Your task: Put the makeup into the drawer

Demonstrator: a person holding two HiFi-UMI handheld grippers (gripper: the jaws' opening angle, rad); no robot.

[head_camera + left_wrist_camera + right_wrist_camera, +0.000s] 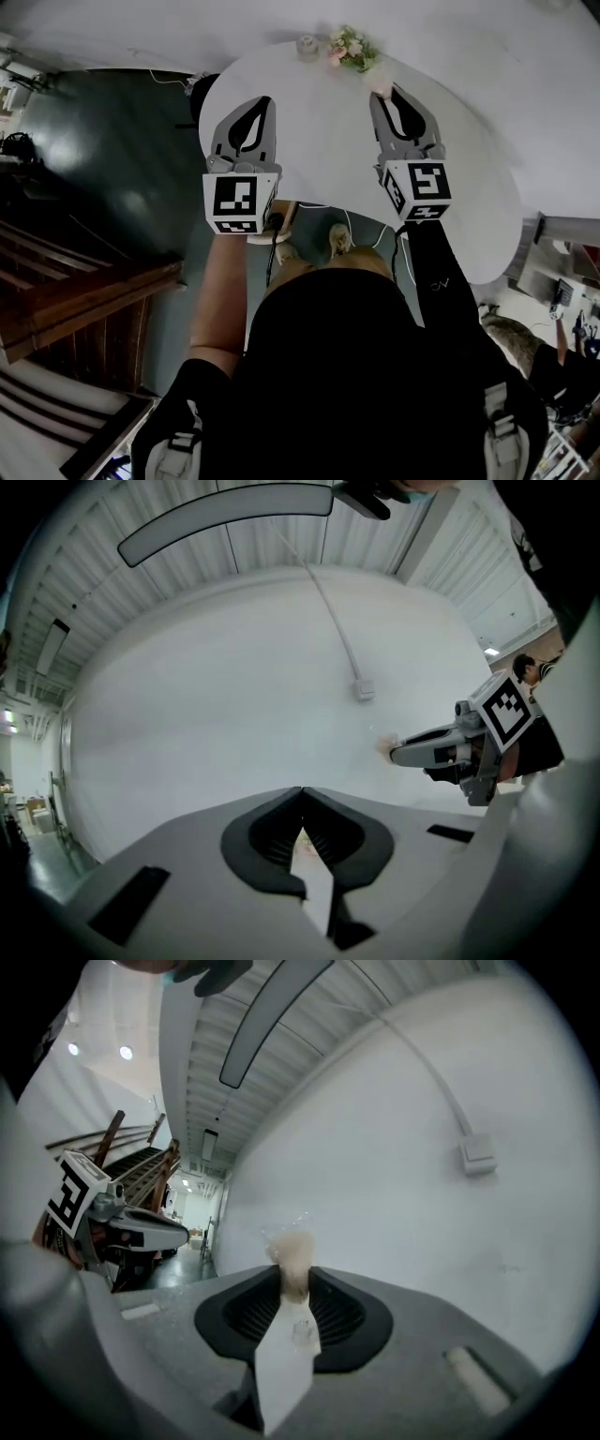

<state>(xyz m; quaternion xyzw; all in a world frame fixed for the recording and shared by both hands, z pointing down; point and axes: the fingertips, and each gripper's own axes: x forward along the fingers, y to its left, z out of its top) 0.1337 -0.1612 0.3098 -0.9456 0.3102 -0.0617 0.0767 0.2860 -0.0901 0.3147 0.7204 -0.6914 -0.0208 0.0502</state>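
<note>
My right gripper (386,94) is shut on a small beige makeup item (380,82), held out over the white round table (323,155). In the right gripper view the makeup (291,1252), beige with a clear top, sticks out from between the jaws of the gripper (294,1277). The left gripper (257,103) hovers beside it to the left, jaws shut with nothing between them; its tips meet (302,794). From the left gripper view the right gripper (427,752) shows at the right with the makeup (385,749) at its tip. No drawer is in view.
A small bunch of flowers (352,47) and a grey round object (307,45) stand at the table's far edge. A white wall with a cable and socket (364,691) faces both grippers. Wooden stairs (84,300) lie at the left over a dark floor.
</note>
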